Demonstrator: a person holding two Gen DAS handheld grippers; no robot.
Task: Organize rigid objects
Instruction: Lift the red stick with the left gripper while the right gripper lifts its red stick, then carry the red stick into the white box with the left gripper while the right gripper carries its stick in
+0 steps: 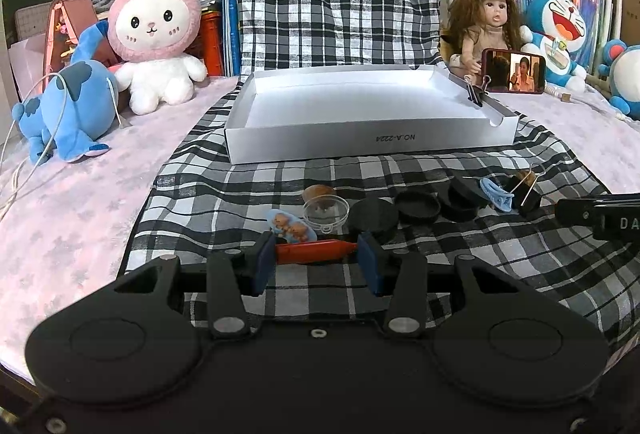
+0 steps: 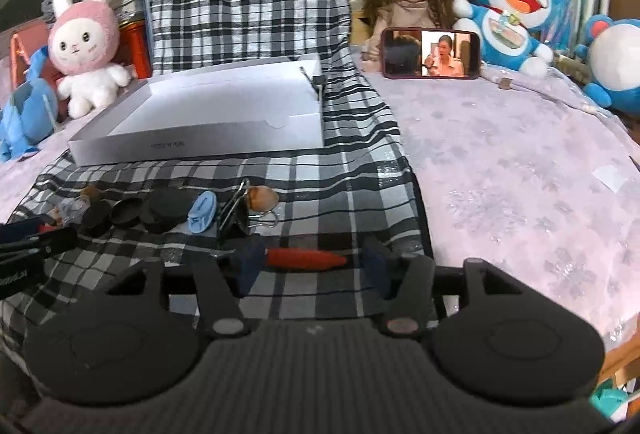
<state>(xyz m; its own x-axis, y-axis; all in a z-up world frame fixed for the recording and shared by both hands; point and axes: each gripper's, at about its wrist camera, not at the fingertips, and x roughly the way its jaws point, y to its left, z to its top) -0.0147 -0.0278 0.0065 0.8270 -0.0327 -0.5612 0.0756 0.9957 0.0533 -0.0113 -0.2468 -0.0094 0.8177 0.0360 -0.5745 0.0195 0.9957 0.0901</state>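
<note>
While held low over the plaid cloth (image 1: pixel 224 194), left gripper (image 1: pixel 316 263) spread wide, blue pads (image 1: pixel 264 264) meeting both ends of a red stick (image 1: pixel 316 251) lying crosswise between them; clamped or merely touching, cannot tell. Right gripper (image 2: pixel 313 268) likewise spread, a second red stick (image 2: pixel 306 258) resting on the cloth between its fingers, one end against the left pad, the other just short of the right. Just beyond the left gripper, a bear-print oval tag (image 1: pixel 290 227), a clear round dish (image 1: pixel 326 217) and a brown nut (image 1: pixel 318 191); to their right, a row of three black round lids (image 1: pixel 416 206), a pale blue clip (image 1: pixel 496 192) and a black binder clip (image 1: pixel 528 194), all on the cloth. Farther back, a shallow white box (image 1: pixel 368 138), open-topped, another binder clip (image 1: pixel 476 96) on its right wall. Behind it, a pink-hooded bunny (image 1: pixel 154 34), a doll (image 1: pixel 490 18) and a phone (image 1: pixel 514 70) playing video.
</note>
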